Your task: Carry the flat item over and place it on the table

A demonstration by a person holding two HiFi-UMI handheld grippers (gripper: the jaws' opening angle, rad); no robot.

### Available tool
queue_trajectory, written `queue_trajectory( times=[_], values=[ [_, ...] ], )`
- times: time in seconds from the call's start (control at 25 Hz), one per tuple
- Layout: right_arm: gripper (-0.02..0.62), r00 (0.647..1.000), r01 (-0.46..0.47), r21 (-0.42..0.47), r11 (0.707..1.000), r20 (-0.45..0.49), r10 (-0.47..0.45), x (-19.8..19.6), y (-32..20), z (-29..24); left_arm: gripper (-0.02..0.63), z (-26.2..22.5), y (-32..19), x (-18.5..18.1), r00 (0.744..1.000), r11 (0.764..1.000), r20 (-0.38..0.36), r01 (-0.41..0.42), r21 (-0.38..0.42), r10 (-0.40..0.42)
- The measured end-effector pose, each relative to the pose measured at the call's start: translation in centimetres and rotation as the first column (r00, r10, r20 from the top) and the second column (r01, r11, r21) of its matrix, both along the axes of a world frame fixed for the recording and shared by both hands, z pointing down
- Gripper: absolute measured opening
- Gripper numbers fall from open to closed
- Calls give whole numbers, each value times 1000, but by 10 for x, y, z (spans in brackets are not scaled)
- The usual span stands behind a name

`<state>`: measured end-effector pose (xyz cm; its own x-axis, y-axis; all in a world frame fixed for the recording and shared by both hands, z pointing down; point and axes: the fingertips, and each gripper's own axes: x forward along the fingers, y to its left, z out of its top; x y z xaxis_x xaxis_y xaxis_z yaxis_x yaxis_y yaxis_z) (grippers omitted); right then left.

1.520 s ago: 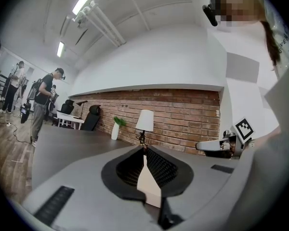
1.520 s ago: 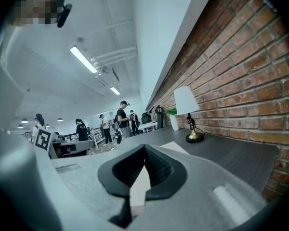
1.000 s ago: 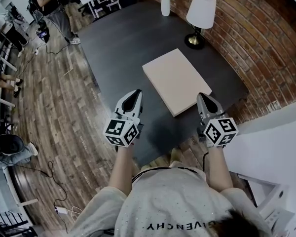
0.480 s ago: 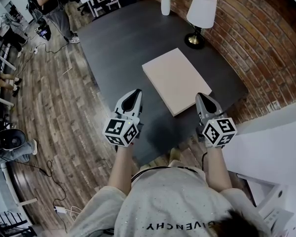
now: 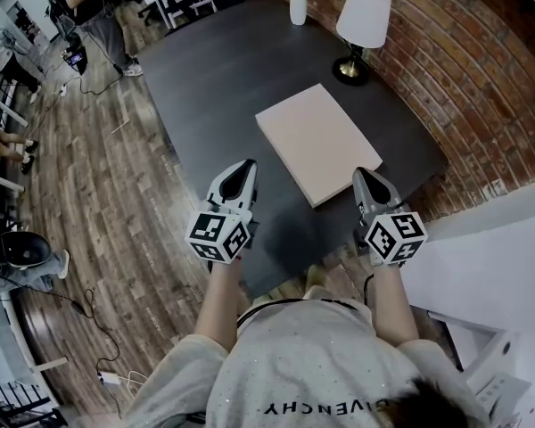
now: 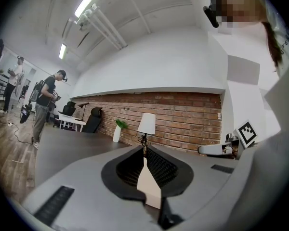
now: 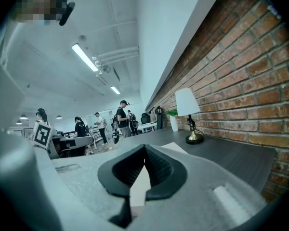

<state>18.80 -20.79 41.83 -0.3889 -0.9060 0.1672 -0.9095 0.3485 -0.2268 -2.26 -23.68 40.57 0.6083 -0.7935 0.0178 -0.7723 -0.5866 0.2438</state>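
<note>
The flat item is a beige board (image 5: 316, 143) lying flat on the dark table (image 5: 205, 78). My left gripper (image 5: 243, 169) hovers over the table's near edge, left of the board and apart from it, jaws shut and empty. My right gripper (image 5: 363, 176) is level with it, its tip close to the board's near right corner, also shut with nothing held. In the left gripper view the tips (image 6: 144, 150) meet, and a sliver of the board (image 6: 147, 183) shows beyond them. The right gripper view shows its closed tips (image 7: 144, 150) and the board (image 7: 176, 148) past them.
A white-shaded lamp (image 5: 361, 25) and a potted plant in a white vase (image 5: 298, 3) stand at the table's far side by the brick wall (image 5: 464, 87). Several people (image 5: 89, 7) and desks fill the far left. Cables lie on the wood floor (image 5: 98, 203).
</note>
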Motion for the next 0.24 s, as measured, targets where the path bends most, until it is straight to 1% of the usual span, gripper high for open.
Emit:
queue_trajectory(
  times=[0.24],
  values=[
    [0, 1000, -1, -11, 1000, 13, 1, 4, 0, 5, 15, 2, -1, 4, 1000, 1000, 3, 2, -3, -2]
  ],
)
